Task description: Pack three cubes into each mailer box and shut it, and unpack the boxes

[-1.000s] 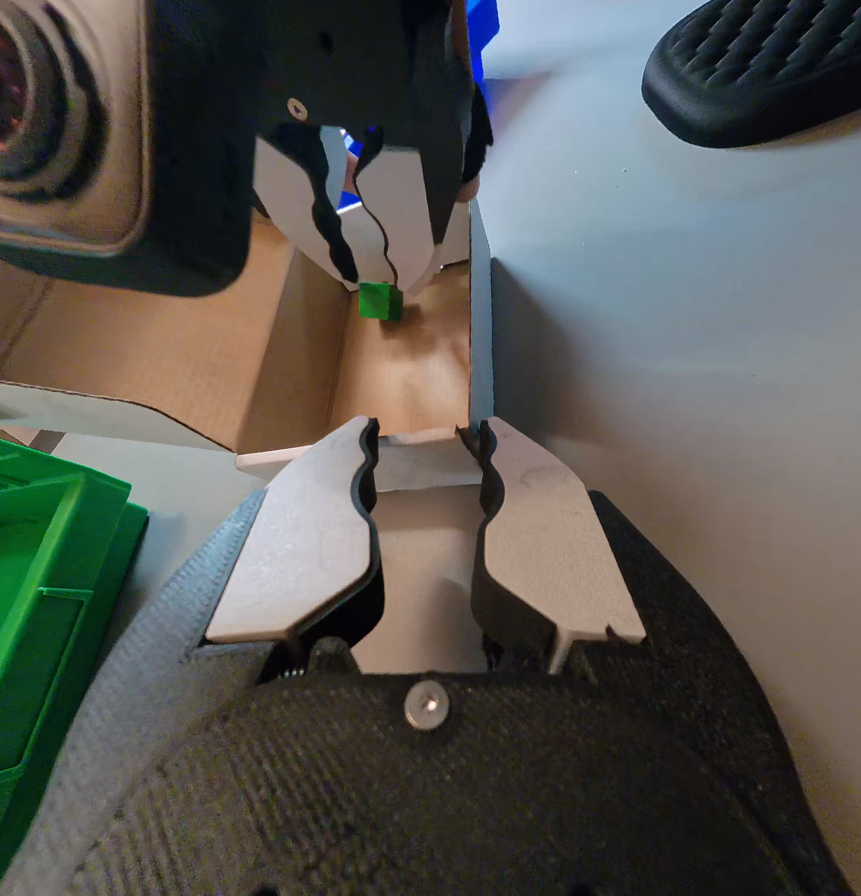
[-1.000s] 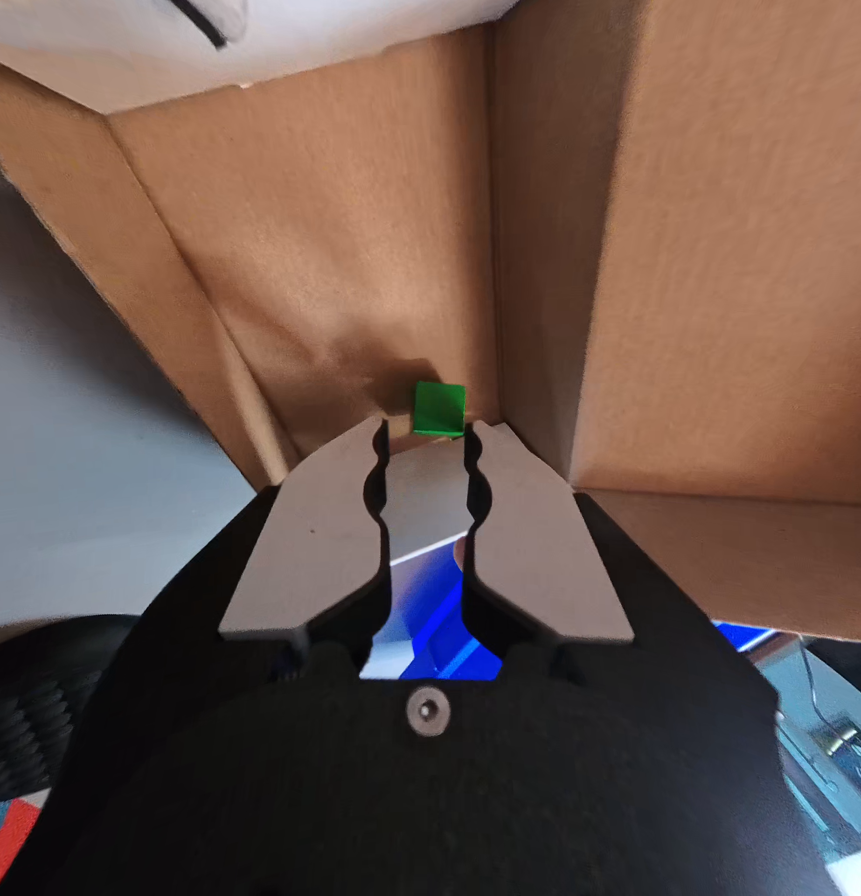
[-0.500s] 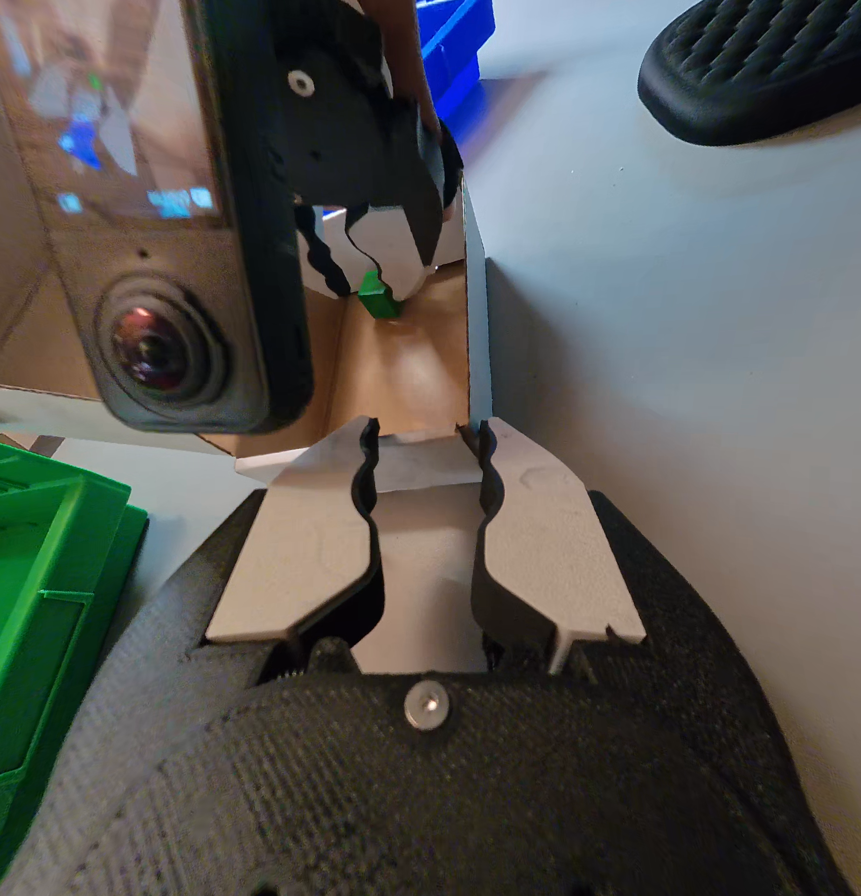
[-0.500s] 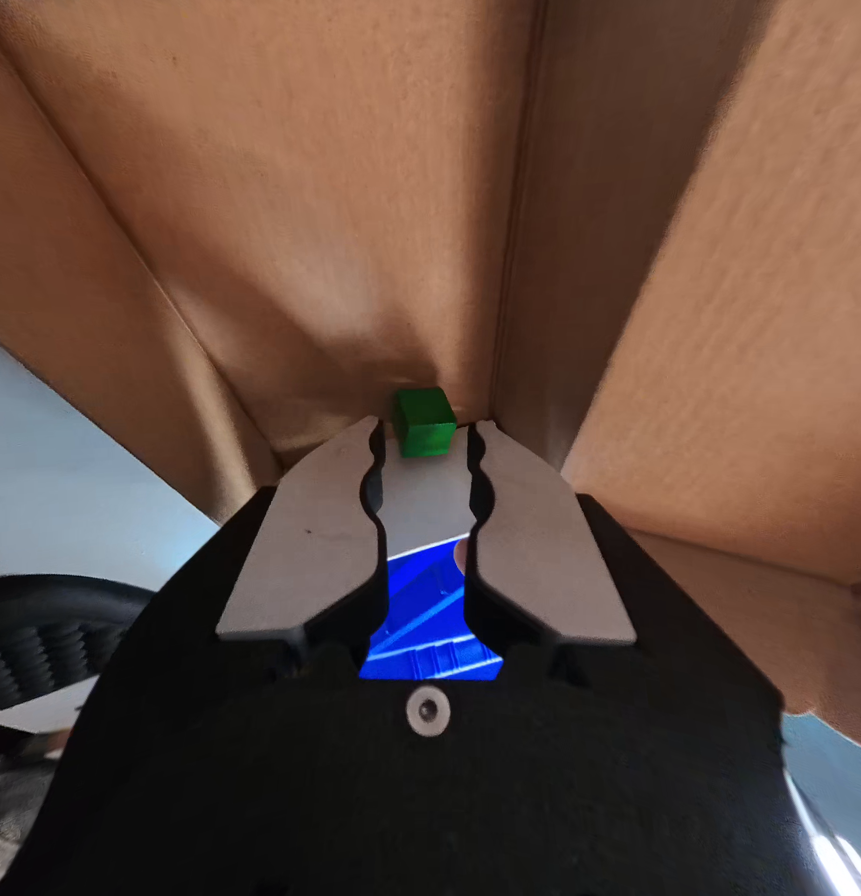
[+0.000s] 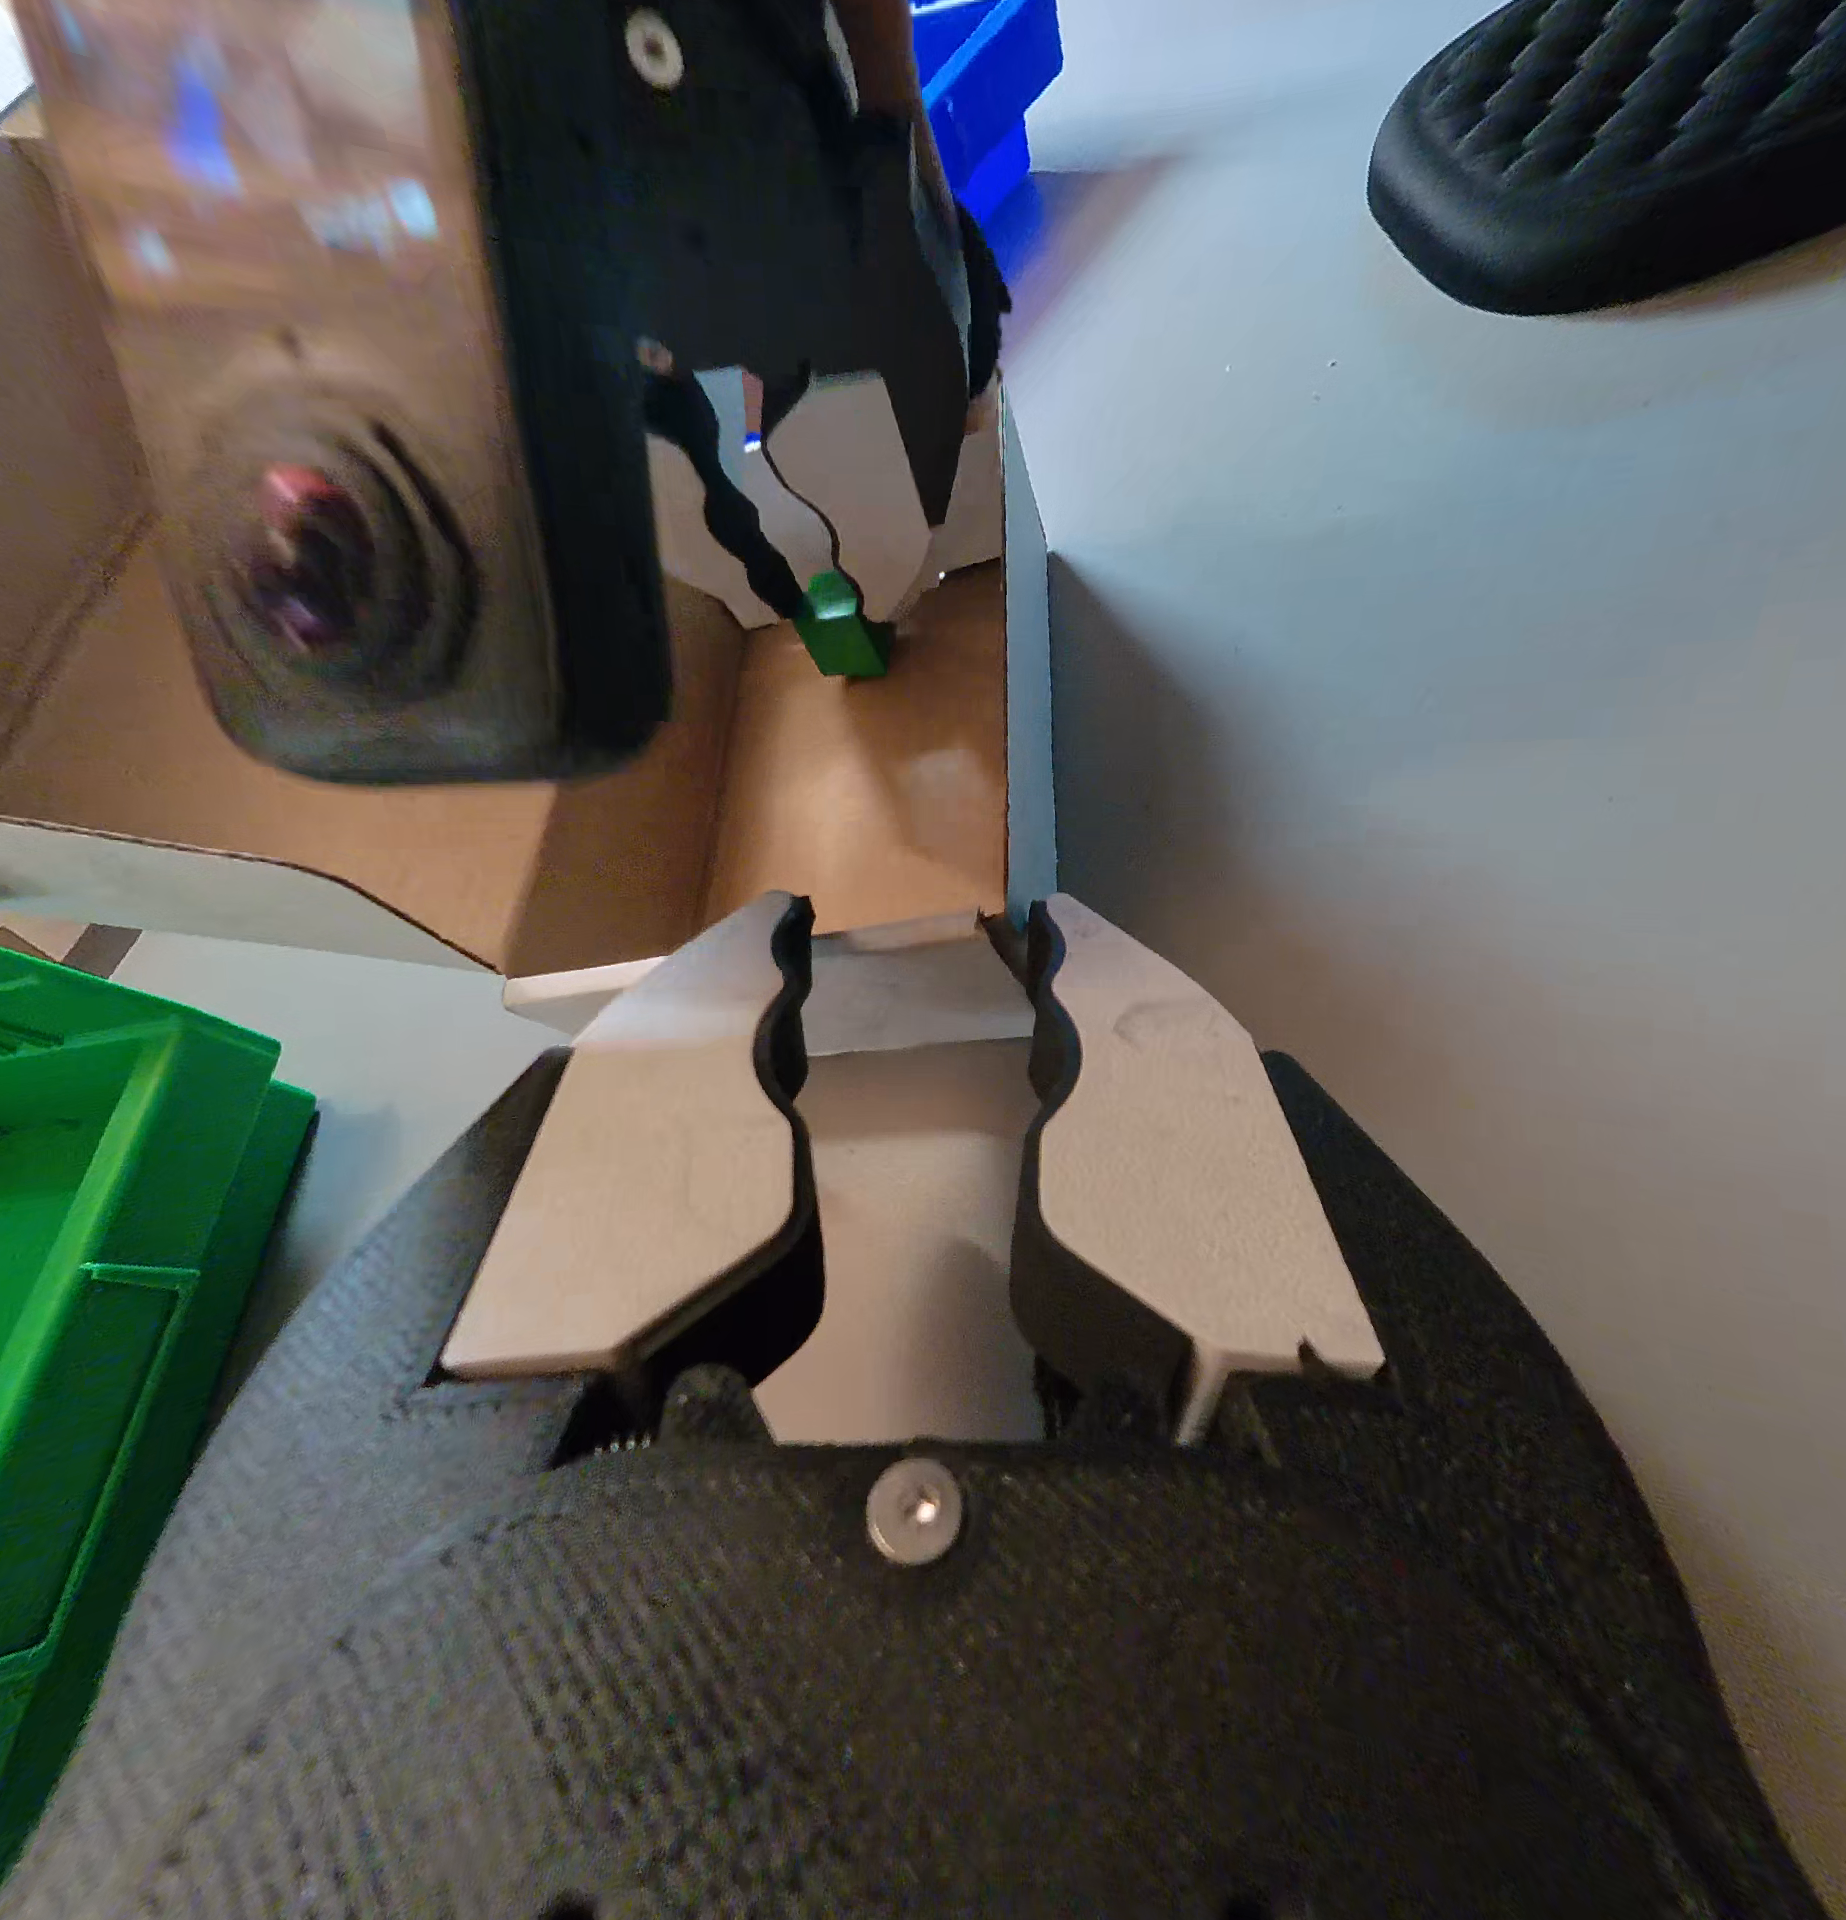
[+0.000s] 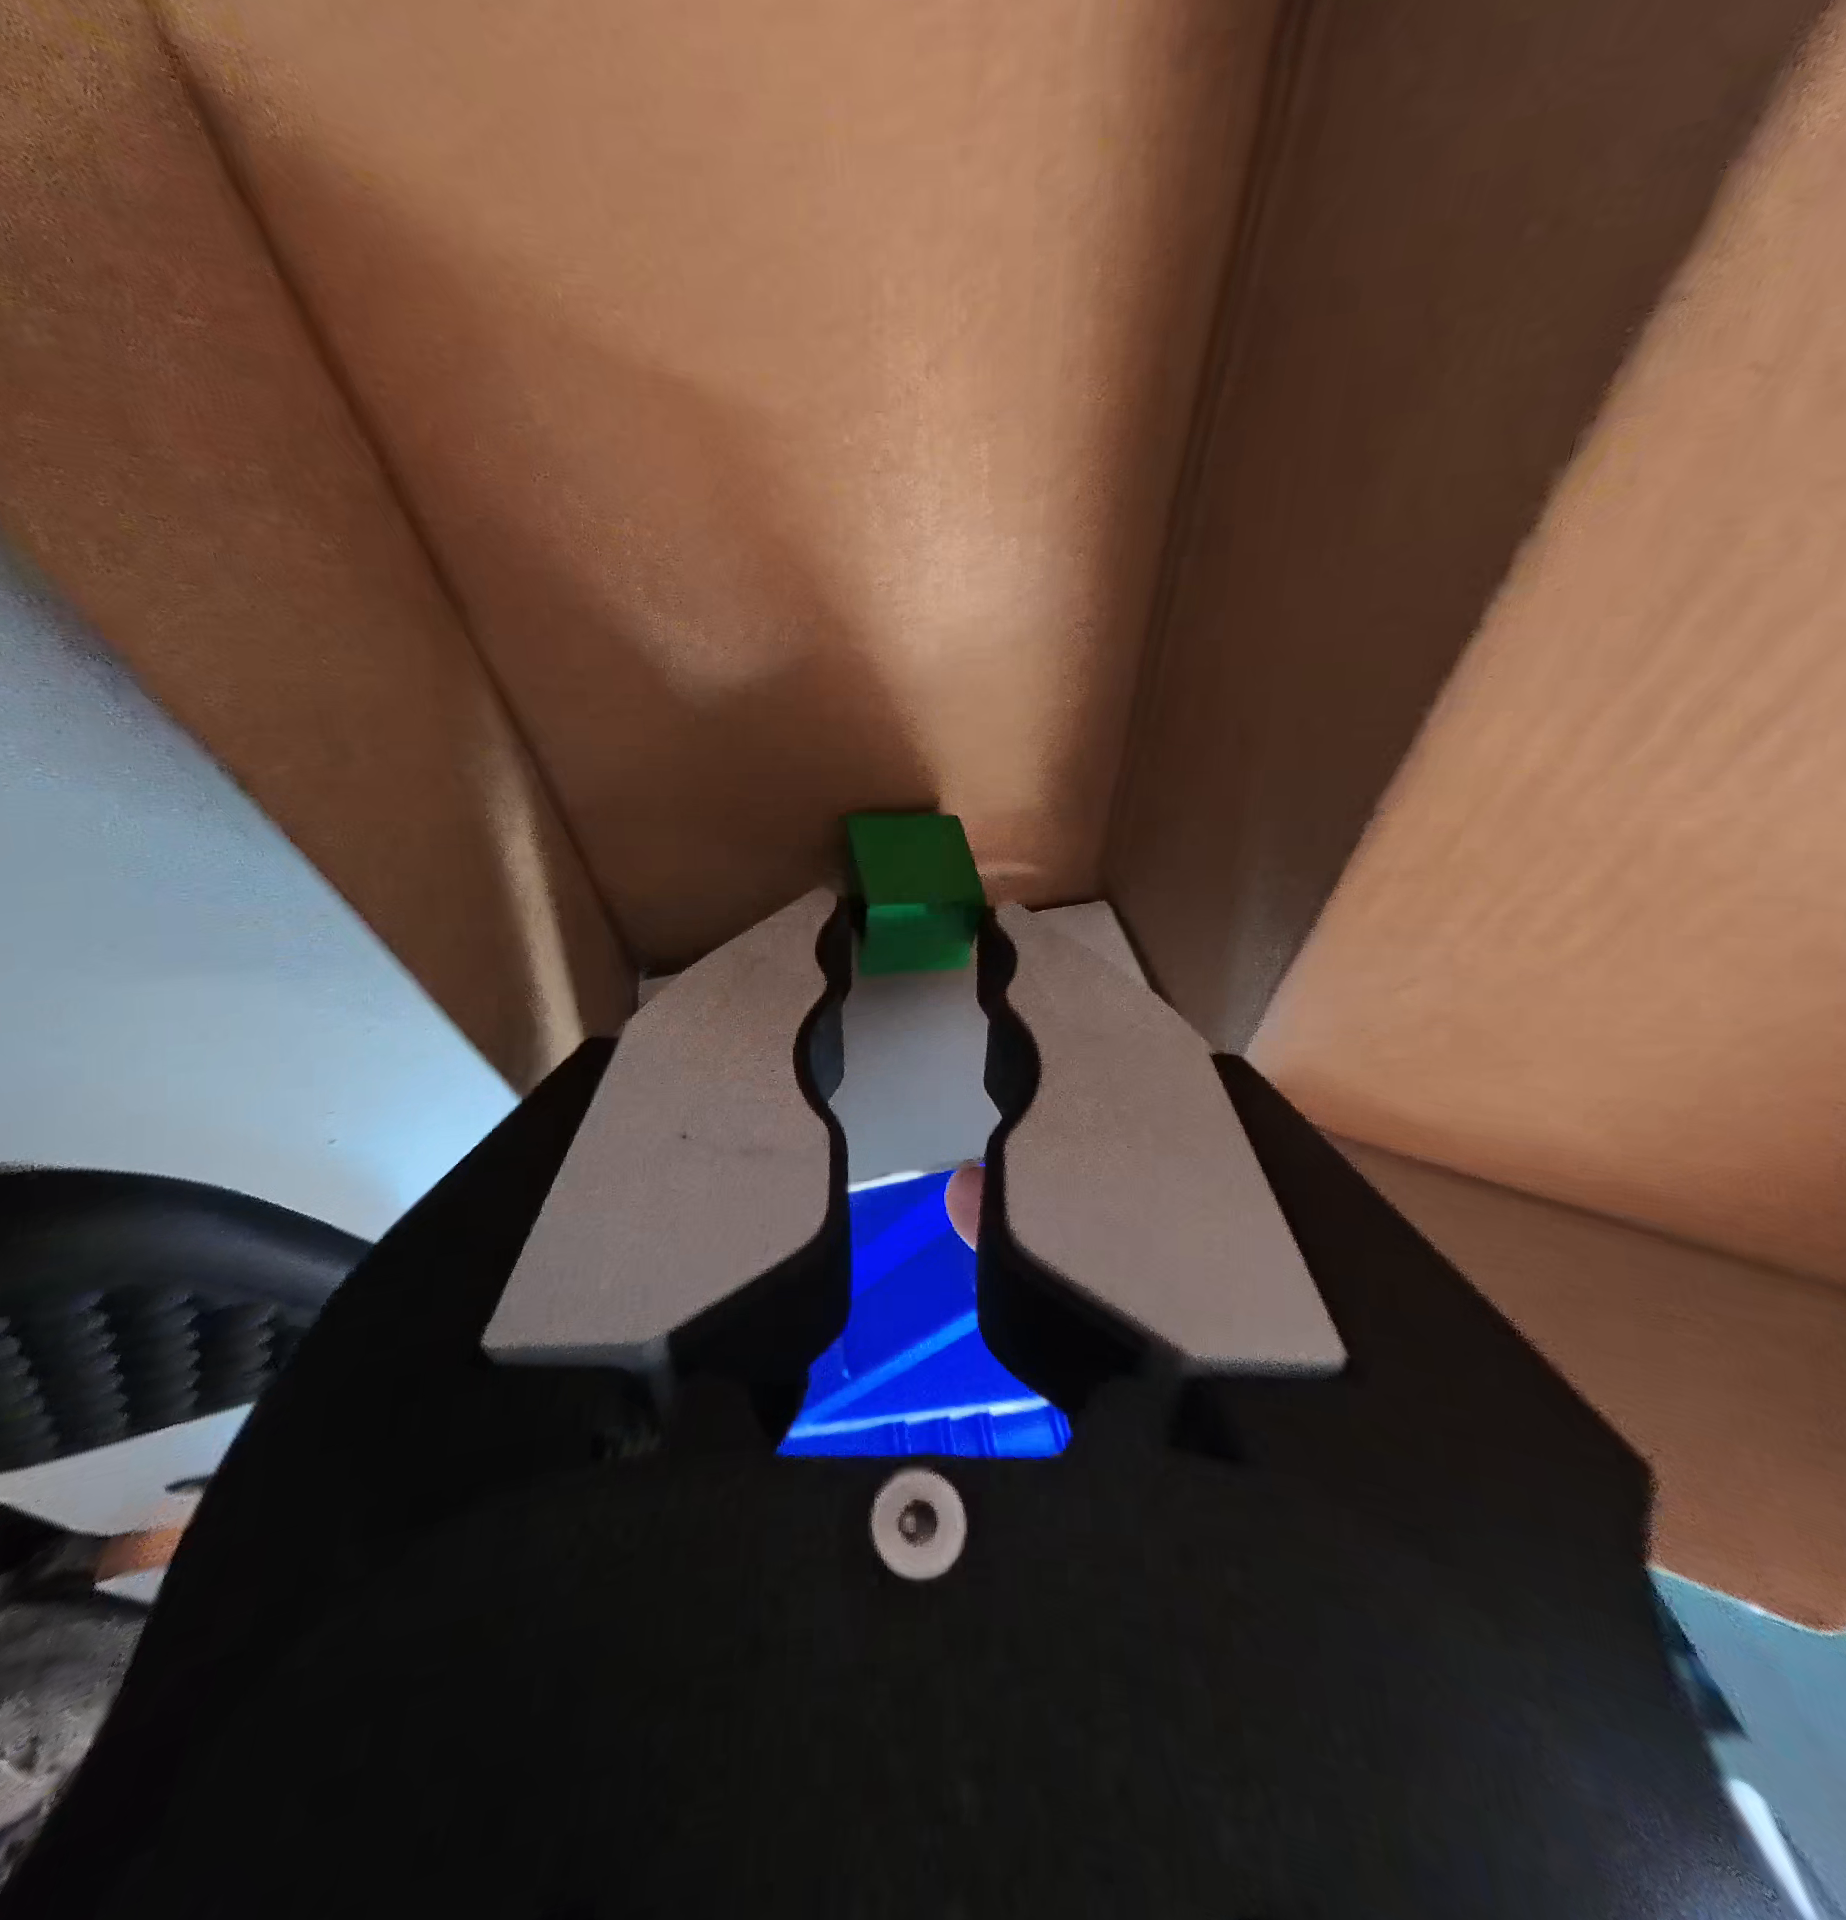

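A small green cube (image 6: pixel 914 904) lies in the far corner of the open brown mailer box (image 6: pixel 898 416). My right gripper (image 6: pixel 917 925) reaches into the box and its fingertips pinch the cube on both sides. In the left wrist view the right gripper (image 5: pixel 836 597) comes down from above and the cube (image 5: pixel 844 636) is tilted between its tips, at the box floor. My left gripper (image 5: pixel 914 925) is open at the near end of the box (image 5: pixel 1025 727), with the white end wall between its fingers. No other cubes show.
A green bin (image 5: pixel 88 1247) sits to the left of my left gripper. A blue bin (image 5: pixel 986 94) stands behind the box and shows in the right wrist view (image 6: pixel 914 1340). A black textured pad (image 5: pixel 1646 135) lies at the far right on the grey table (image 5: pixel 1418 727).
My right gripper has pushed deeper into the box, moved its fingertips around the green cube and closed on it. The cube is now tilted. My left gripper has not moved.
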